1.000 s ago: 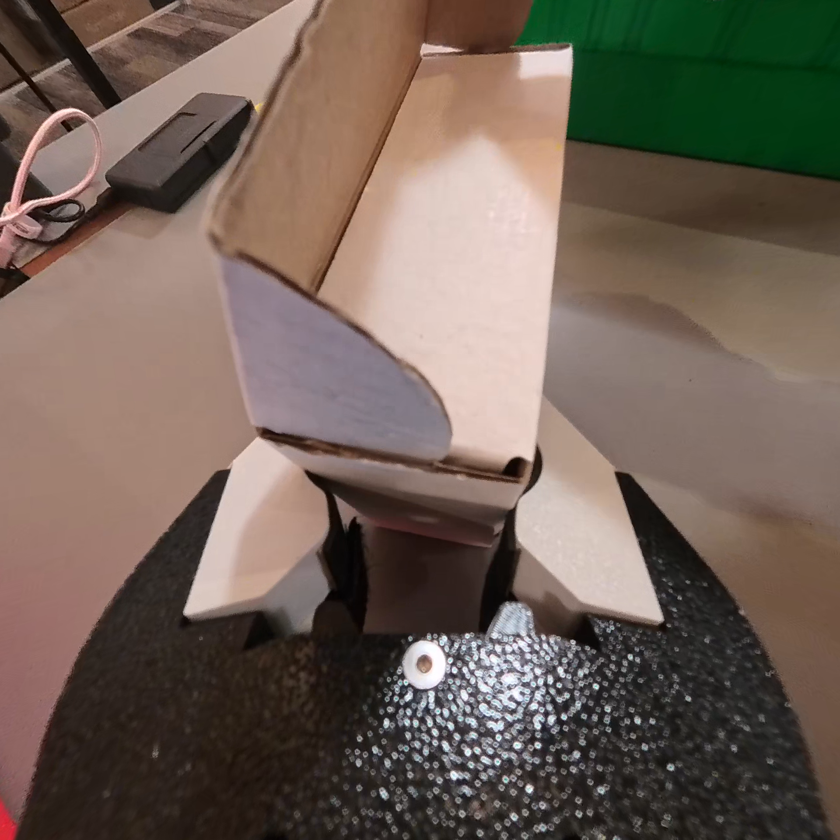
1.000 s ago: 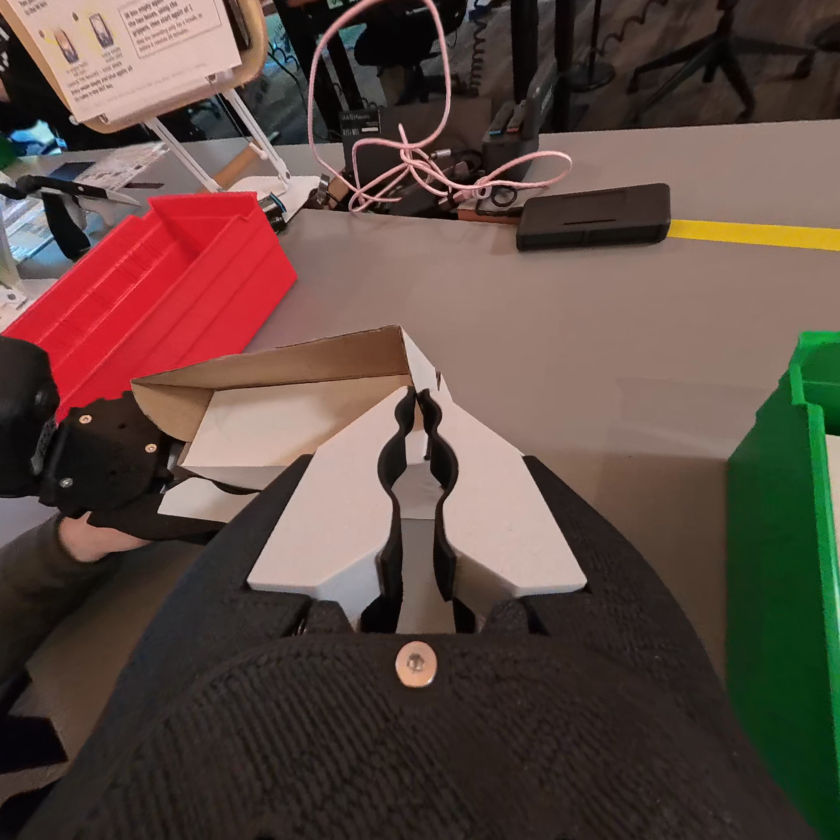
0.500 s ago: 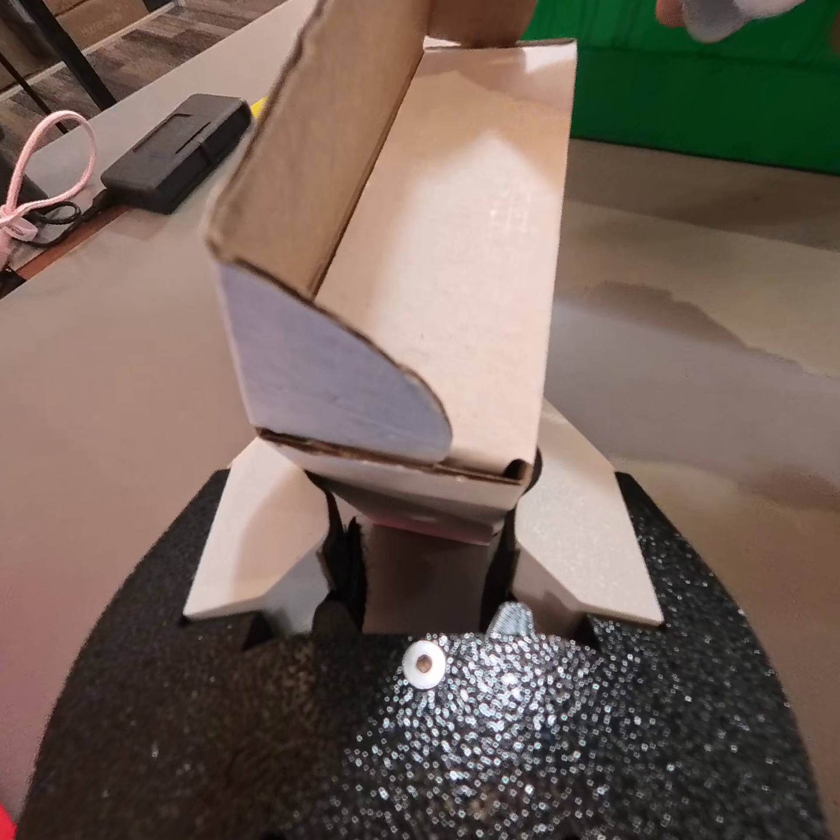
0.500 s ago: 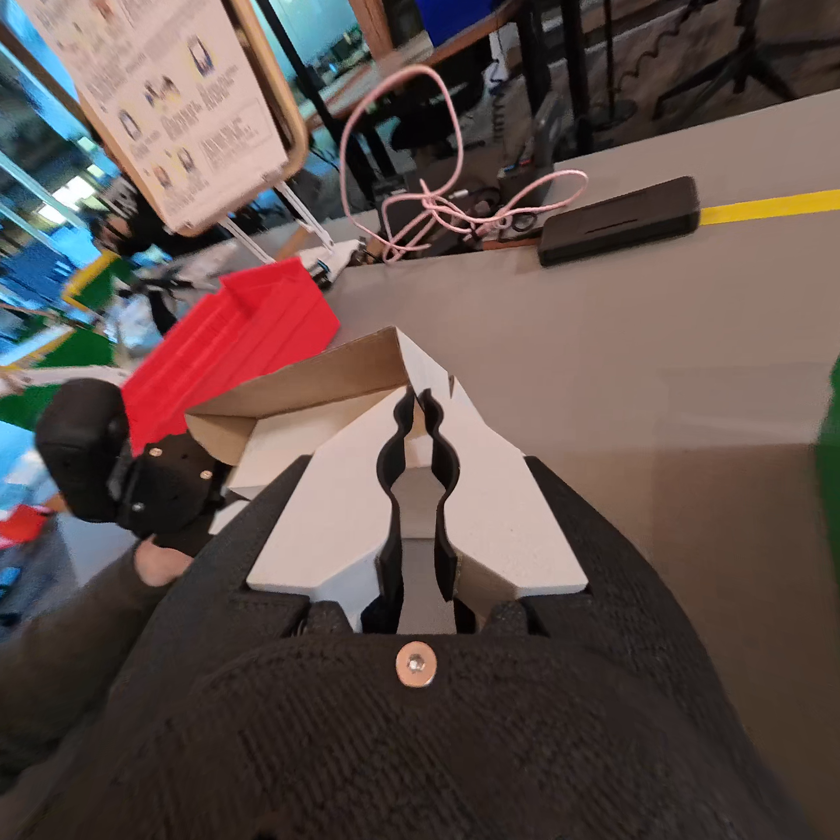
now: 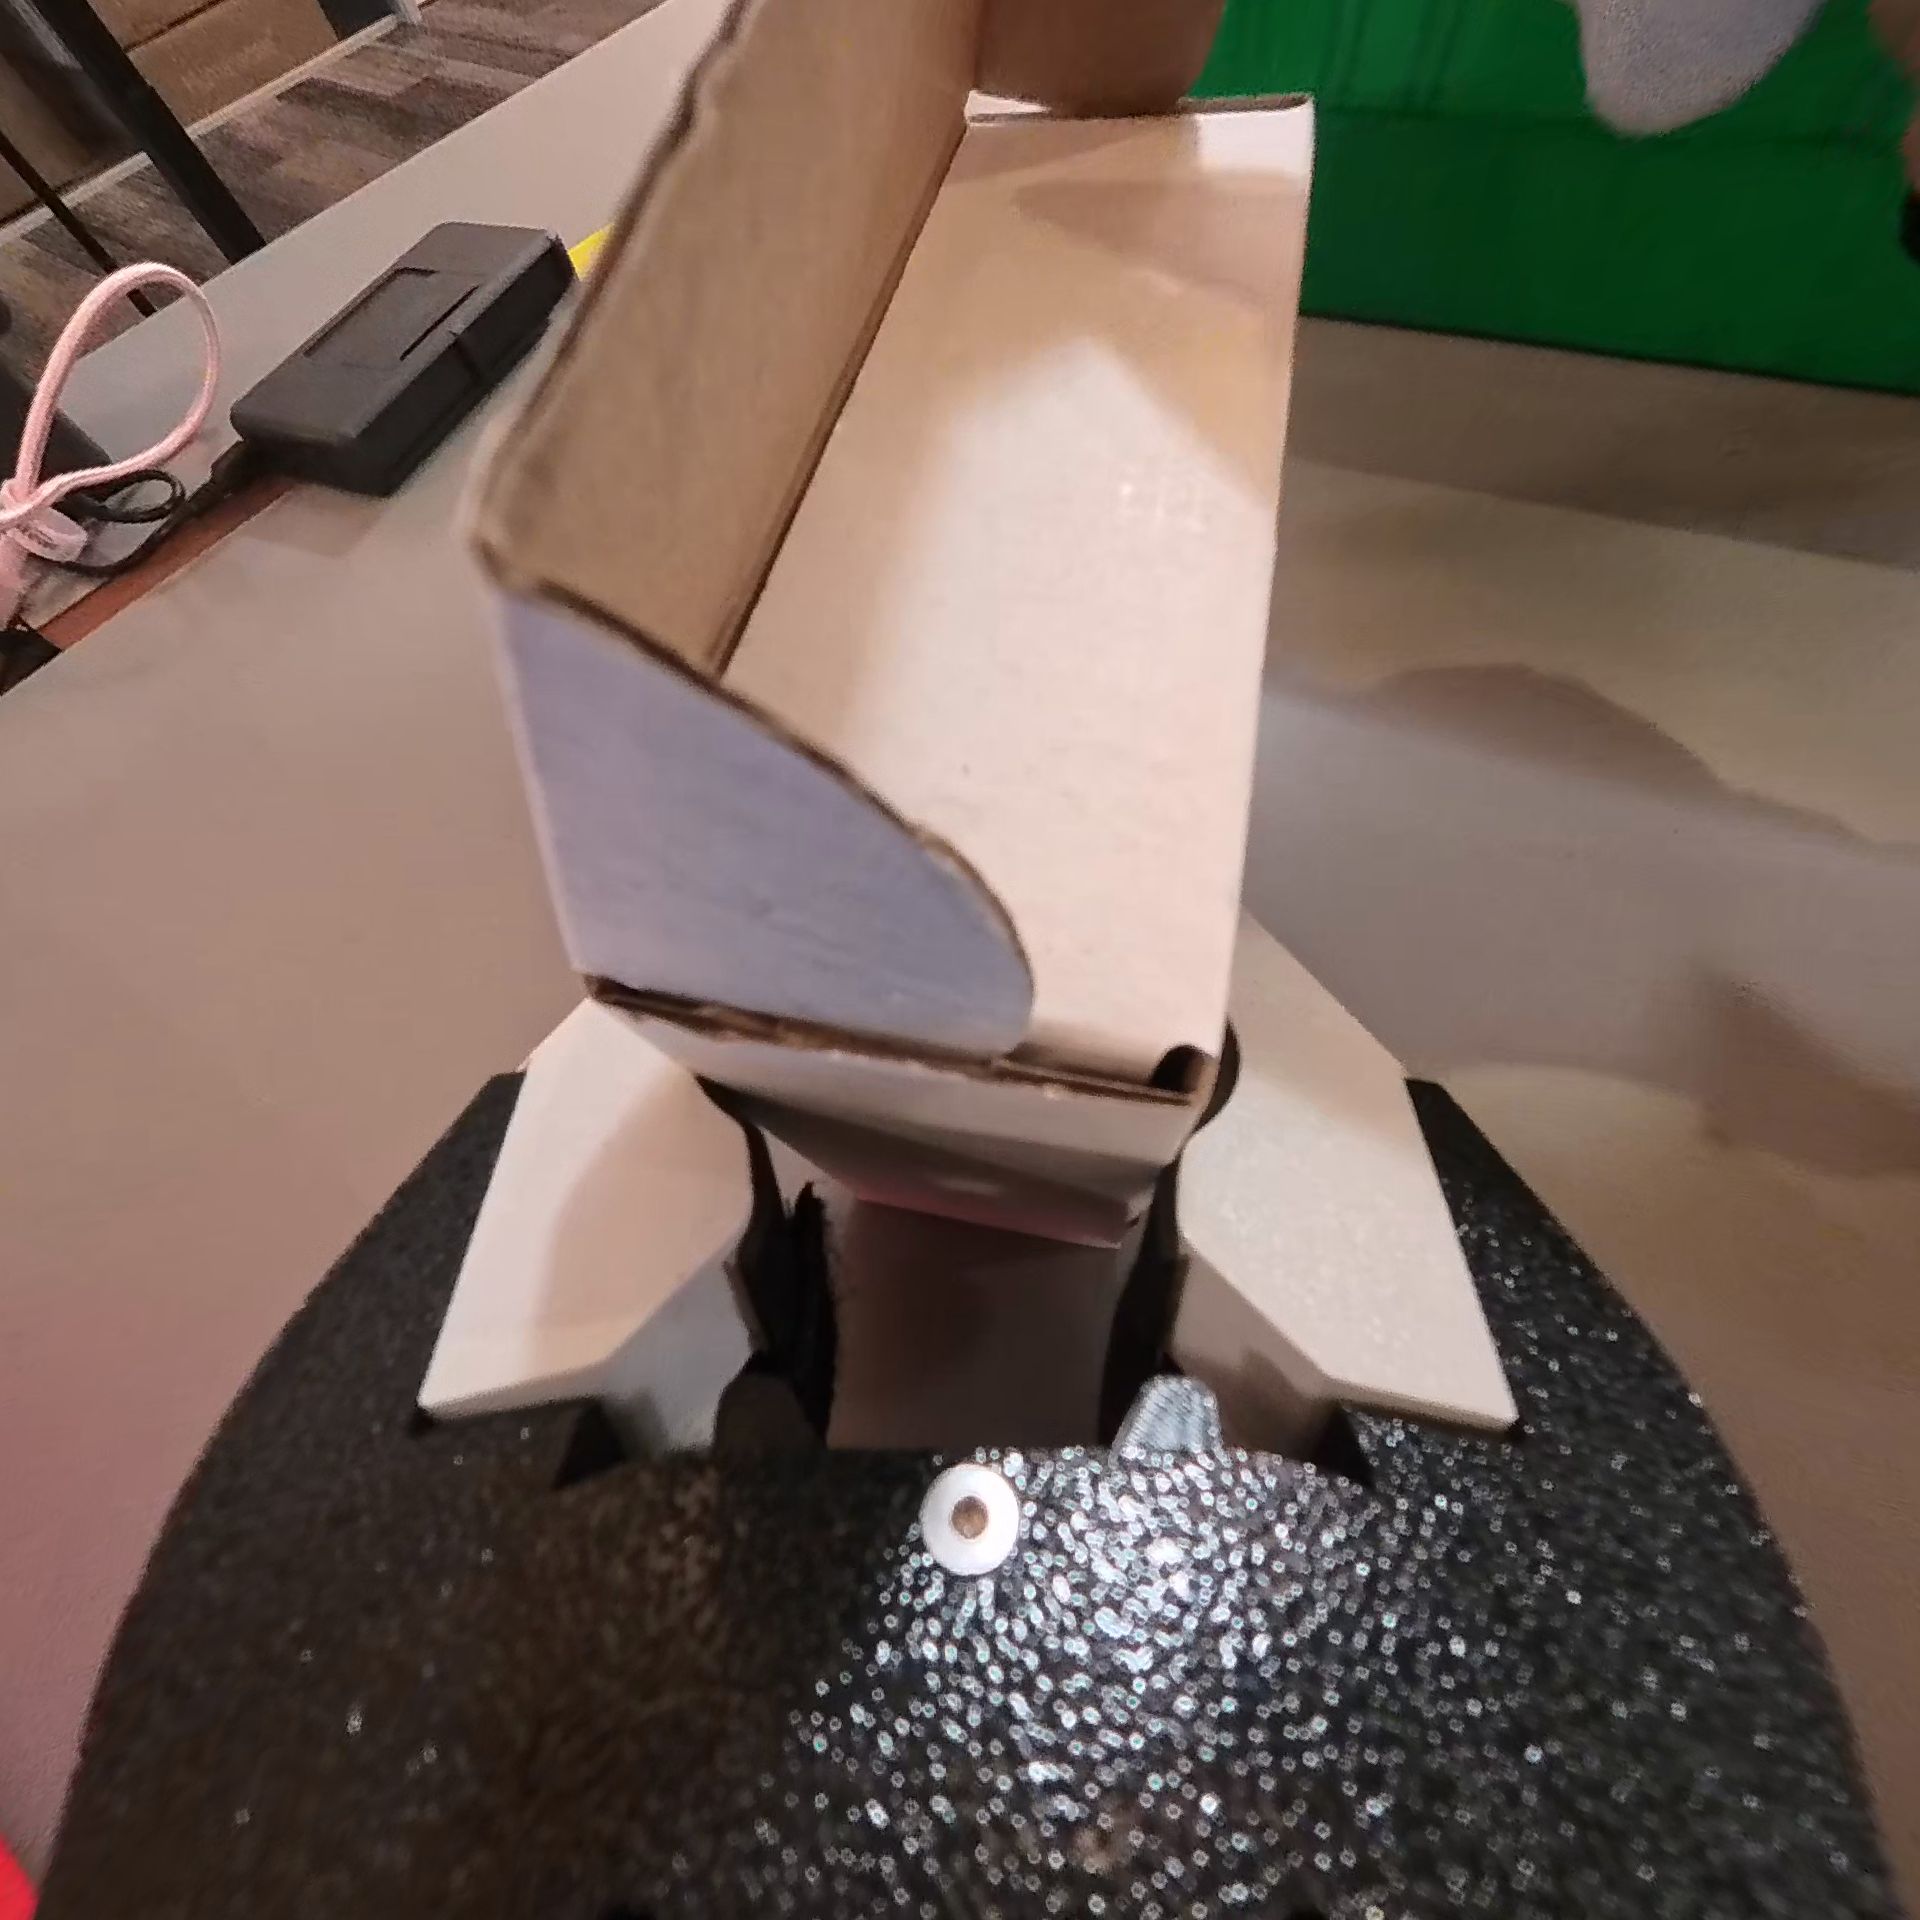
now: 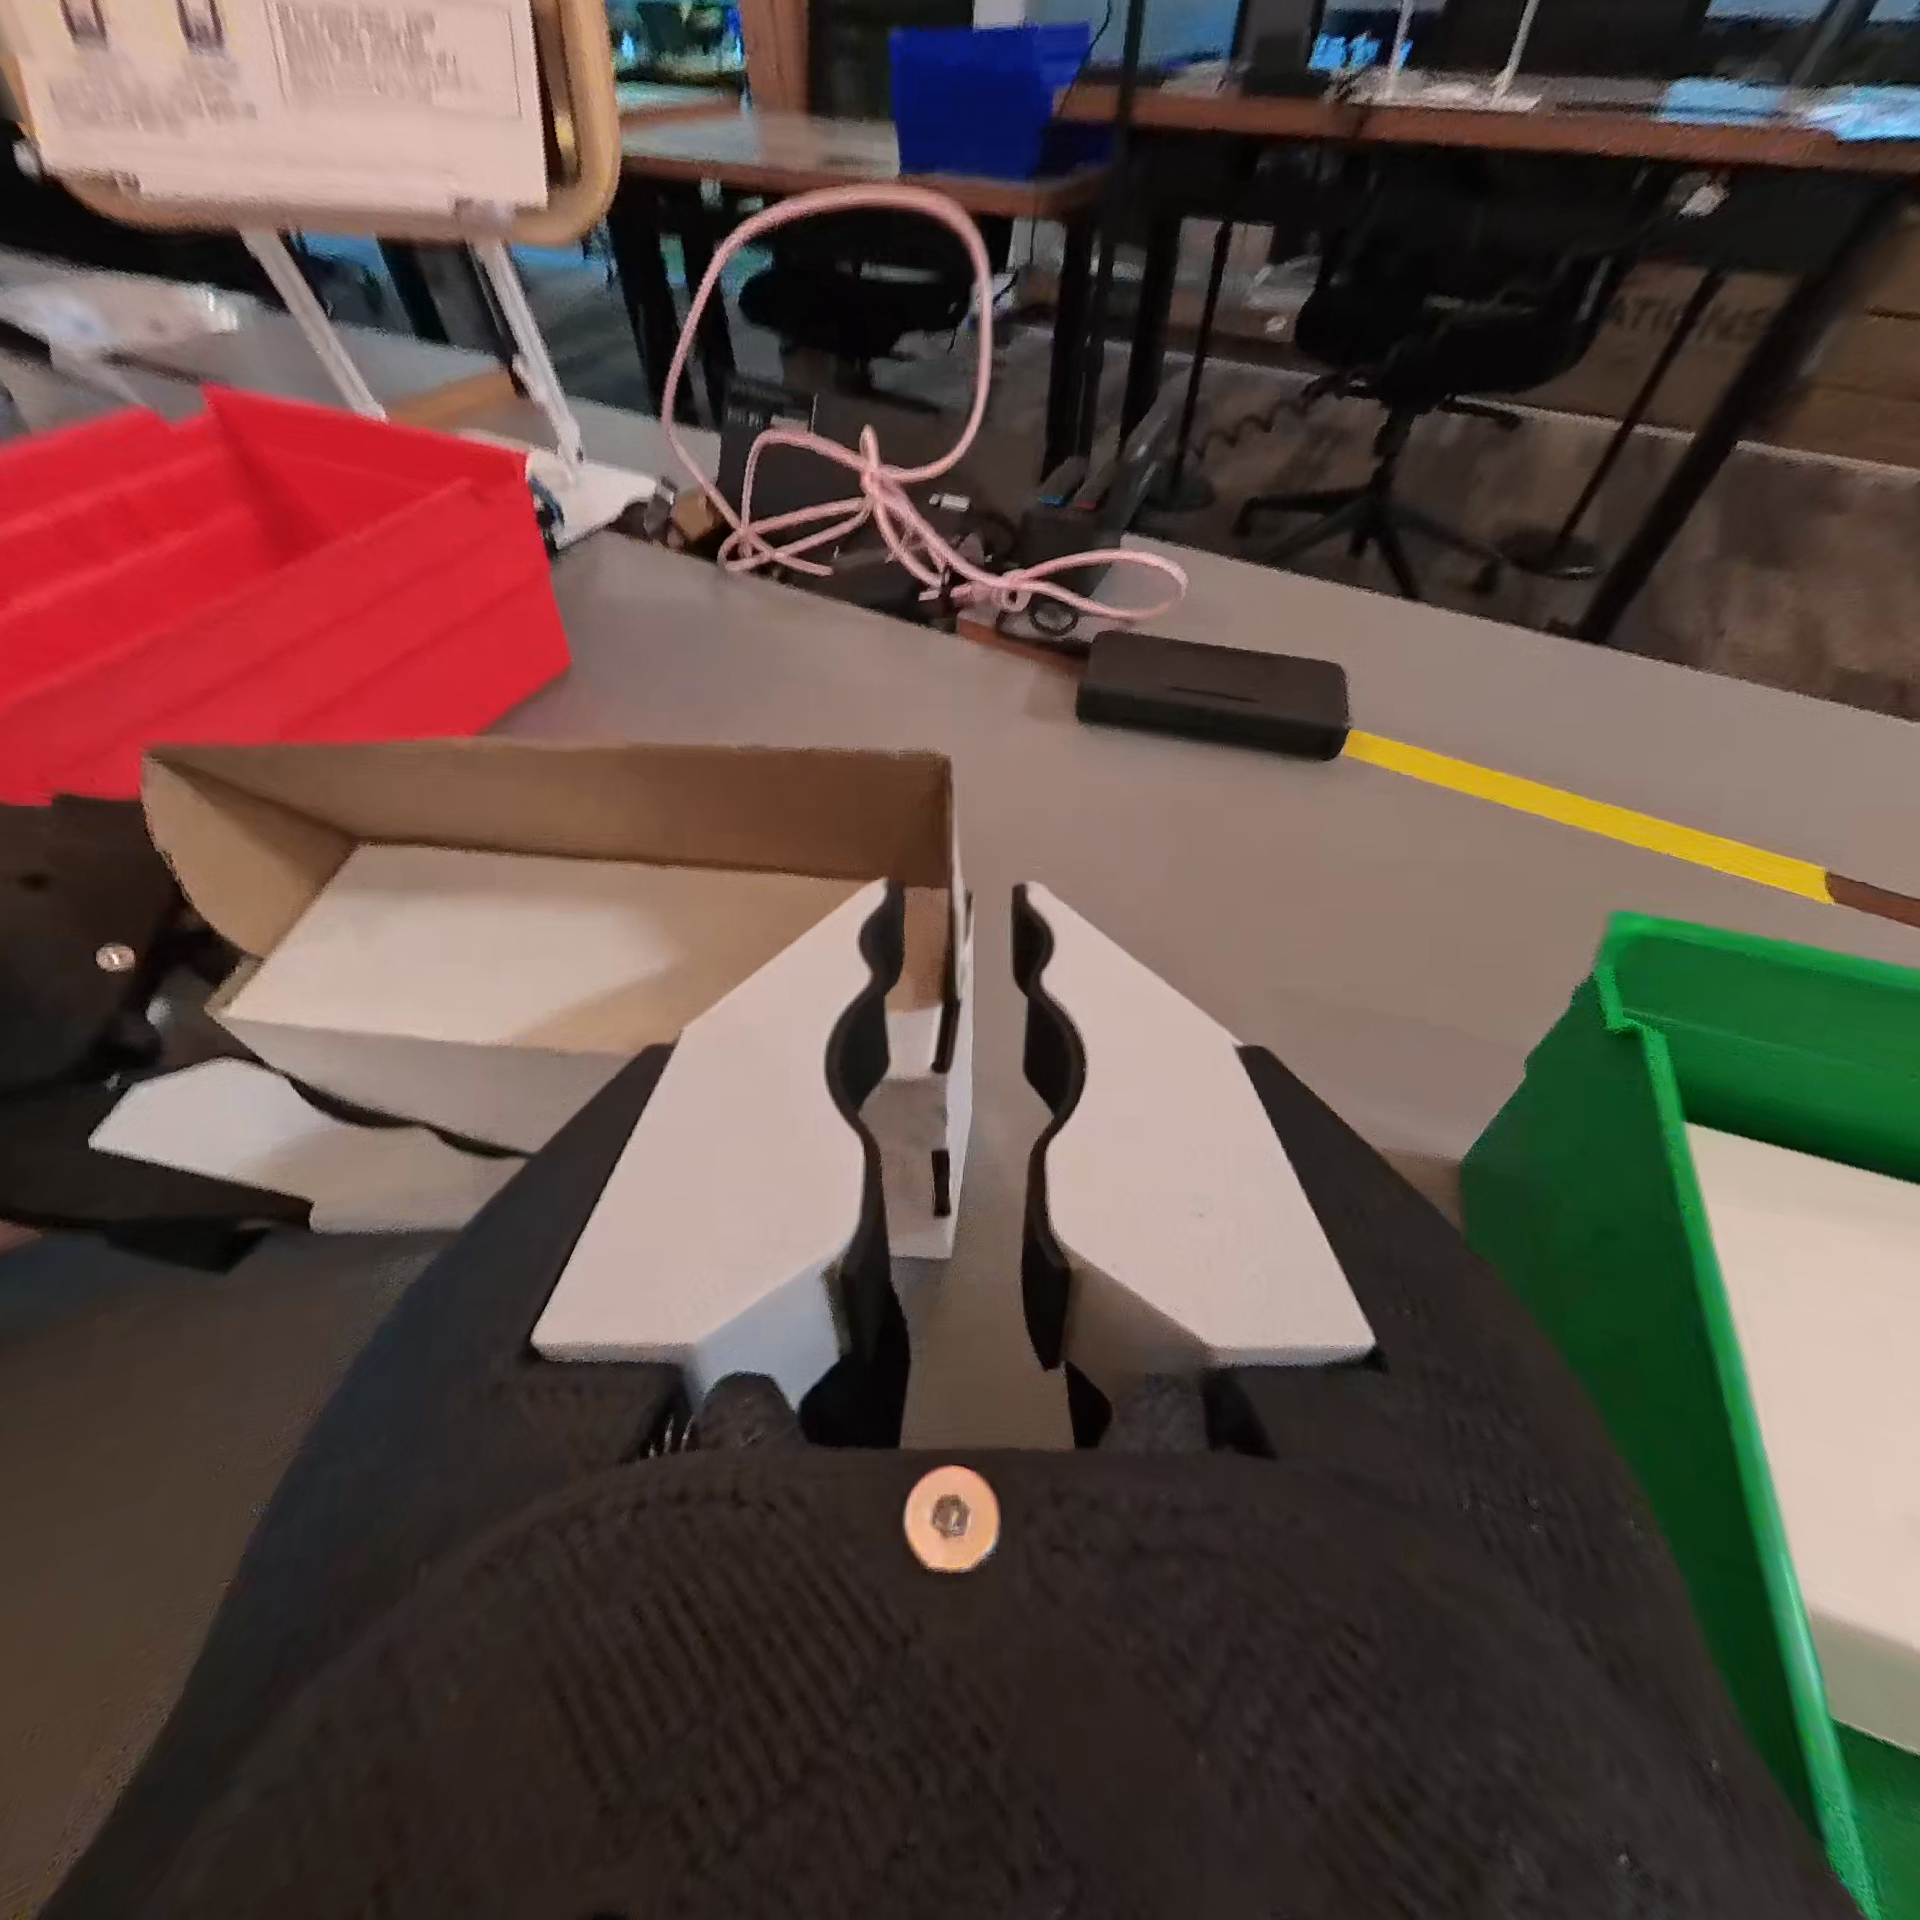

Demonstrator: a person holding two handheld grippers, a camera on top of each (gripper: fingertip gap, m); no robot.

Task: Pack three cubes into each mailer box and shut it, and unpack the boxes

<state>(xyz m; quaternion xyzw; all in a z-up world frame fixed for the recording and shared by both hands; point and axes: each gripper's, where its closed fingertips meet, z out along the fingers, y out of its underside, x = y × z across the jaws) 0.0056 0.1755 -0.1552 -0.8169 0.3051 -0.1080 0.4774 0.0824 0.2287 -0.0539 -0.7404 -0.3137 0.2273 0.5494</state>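
Cardboard fills the centre of your left wrist view: the white mailer box with brown inner faces (image 5: 1018,540) rises from the lower middle of the frame toward the top edge, its lid leaning to the upper left. Your left gripper (image 5: 966,1081) has its jaws spread wide, with the near end of the box wedged between the two white fingers (image 5: 603,1195); the fingertips themselves are hidden under the box, so whether the pads press it cannot be told from this view.

Your right wrist view shows the same box (image 6: 499,935) from the side, at centre left of the frame, open and empty, held off the grey table (image 6: 1299,935). The black body of your left gripper (image 6: 73,987) sits at the left edge, on the box's far end. Your right gripper (image 6: 951,904) has its jaws narrowly parted around the near end wall of the box; the wall stands close to the left pad while a clear strip of table shows between it and the right pad, so nothing is clamped.

Only the right view shows the red plastic bin (image 6: 260,603) at upper left and the inside of the green plastic bin (image 6: 1662,1247) at the right edge. Both views show the flat black device (image 6: 1210,691) and the pink cable (image 6: 862,488) beyond.
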